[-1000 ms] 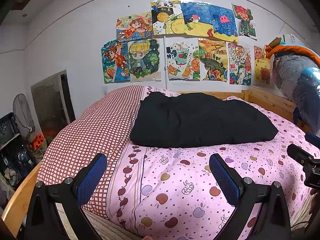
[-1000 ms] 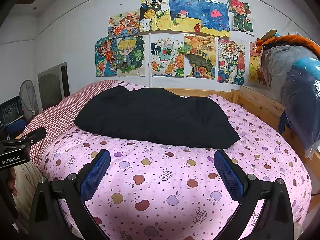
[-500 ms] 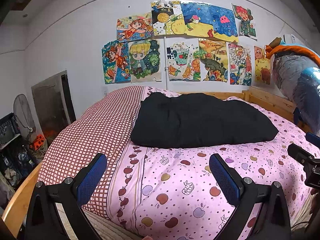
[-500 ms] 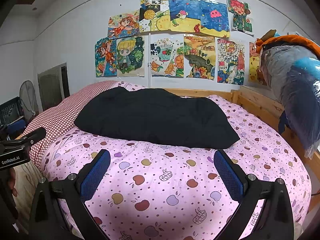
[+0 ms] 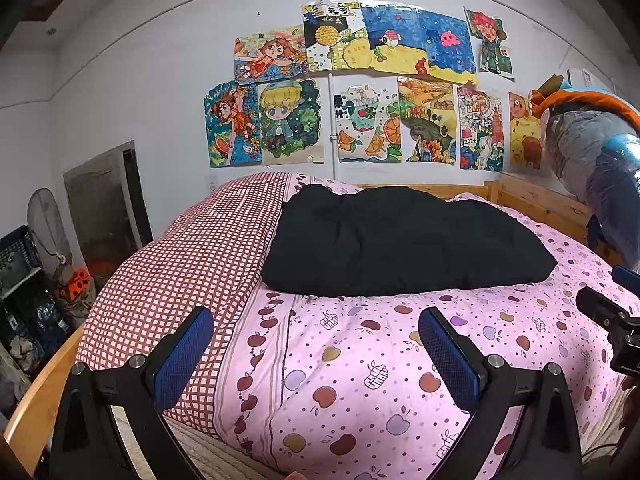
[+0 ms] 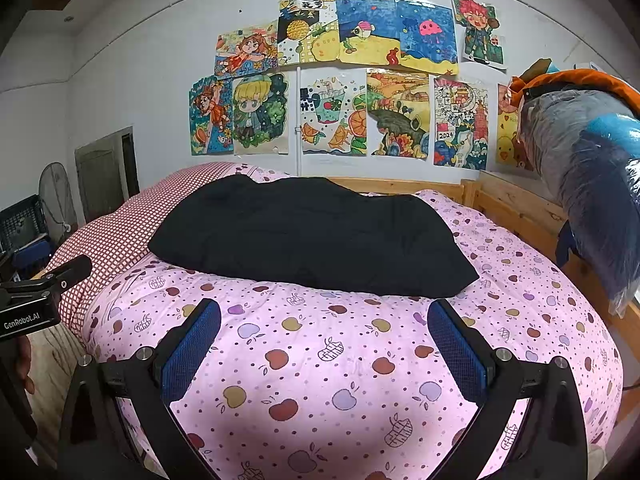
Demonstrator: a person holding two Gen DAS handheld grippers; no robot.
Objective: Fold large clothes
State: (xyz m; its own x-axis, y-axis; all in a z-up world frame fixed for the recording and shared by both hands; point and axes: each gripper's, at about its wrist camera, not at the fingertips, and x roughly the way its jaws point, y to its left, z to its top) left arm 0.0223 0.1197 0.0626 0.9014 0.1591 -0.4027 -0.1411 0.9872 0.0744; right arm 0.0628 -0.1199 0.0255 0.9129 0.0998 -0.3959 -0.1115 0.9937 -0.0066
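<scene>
A large black garment (image 5: 400,244) lies in a flat rounded heap on the pink apple-print quilt (image 5: 360,360), toward the head of the bed; it also shows in the right wrist view (image 6: 312,236). My left gripper (image 5: 316,348) is open and empty, held above the quilt's near part, short of the garment. My right gripper (image 6: 324,340) is open and empty, also short of the garment's near edge. The right gripper's body (image 5: 608,320) shows at the right edge of the left wrist view; the left gripper's body (image 6: 36,300) shows at the left of the right wrist view.
A red checked cover (image 5: 192,264) lies along the bed's left side. A wooden bed frame (image 6: 508,204) runs behind and right. Bagged bedding (image 6: 592,168) sits on the right rail. Crates and a fan (image 5: 44,232) stand at left. Drawings cover the wall (image 5: 360,100).
</scene>
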